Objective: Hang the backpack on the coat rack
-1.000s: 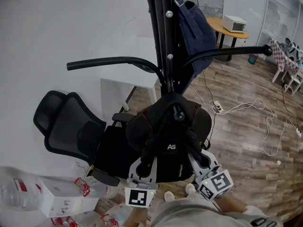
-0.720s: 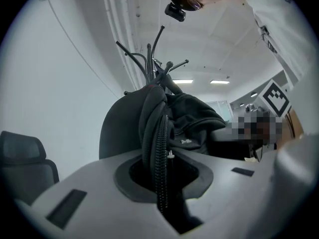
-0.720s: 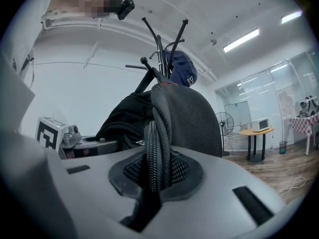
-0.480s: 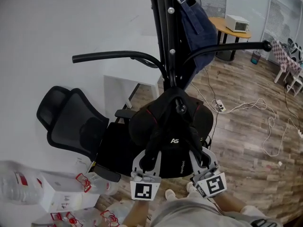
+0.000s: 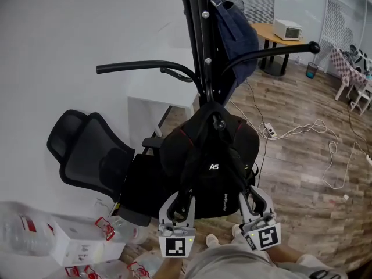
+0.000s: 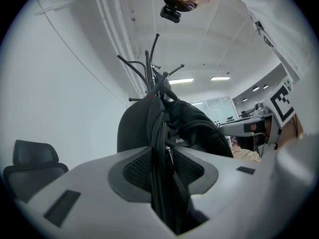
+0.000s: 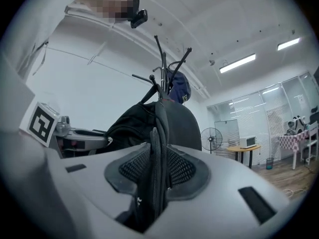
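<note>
your left gripper (image 5: 181, 199) has its jaws opening off the left strap (image 6: 159, 148), while your right gripper (image 5: 254, 197) looks clenched on the right strap (image 7: 155, 153). since a second ago both eased back, and the backpack (image 5: 209, 156) hangs on the coat rack (image 5: 200, 39), so hanging looks done. beyond: office chair (image 5: 93, 150), cabled wood floor (image 5: 302, 156), far round bench (image 5: 279, 36).

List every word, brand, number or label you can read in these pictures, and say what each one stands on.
"AS": white letters on the back of the black fabric backpack.
Vertical white print lower on the same backpack: too small to read.
Red print on the white cardboard box: too small to read.
Red label on the clear plastic bottle: blurred, unreadable.
</note>
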### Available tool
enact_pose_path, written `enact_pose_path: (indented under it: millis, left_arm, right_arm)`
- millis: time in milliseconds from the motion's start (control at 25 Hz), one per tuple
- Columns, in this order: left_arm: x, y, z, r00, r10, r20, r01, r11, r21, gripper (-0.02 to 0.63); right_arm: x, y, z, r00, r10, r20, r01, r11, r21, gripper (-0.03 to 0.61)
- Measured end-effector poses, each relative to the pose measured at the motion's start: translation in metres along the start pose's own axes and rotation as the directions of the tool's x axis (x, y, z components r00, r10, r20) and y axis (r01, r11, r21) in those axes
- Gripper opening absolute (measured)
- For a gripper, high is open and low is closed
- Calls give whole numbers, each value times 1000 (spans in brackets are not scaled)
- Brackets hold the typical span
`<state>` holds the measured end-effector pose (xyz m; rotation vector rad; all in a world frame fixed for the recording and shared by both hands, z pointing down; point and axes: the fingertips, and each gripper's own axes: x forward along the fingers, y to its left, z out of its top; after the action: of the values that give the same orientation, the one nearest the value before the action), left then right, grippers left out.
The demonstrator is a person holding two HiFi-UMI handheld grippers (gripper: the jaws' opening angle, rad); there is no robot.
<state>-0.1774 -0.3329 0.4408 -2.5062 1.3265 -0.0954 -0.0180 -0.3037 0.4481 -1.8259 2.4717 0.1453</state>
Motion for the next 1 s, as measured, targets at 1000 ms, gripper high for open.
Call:
enact_pose_path:
  millis: [1000]
  left_arm:
    - [-13, -62, 28, 991, -118, 66, 131, 959, -250, 8]
  right_arm:
    - [-56, -10, 5, 997, -46, -57, 51, 996, 76, 20]
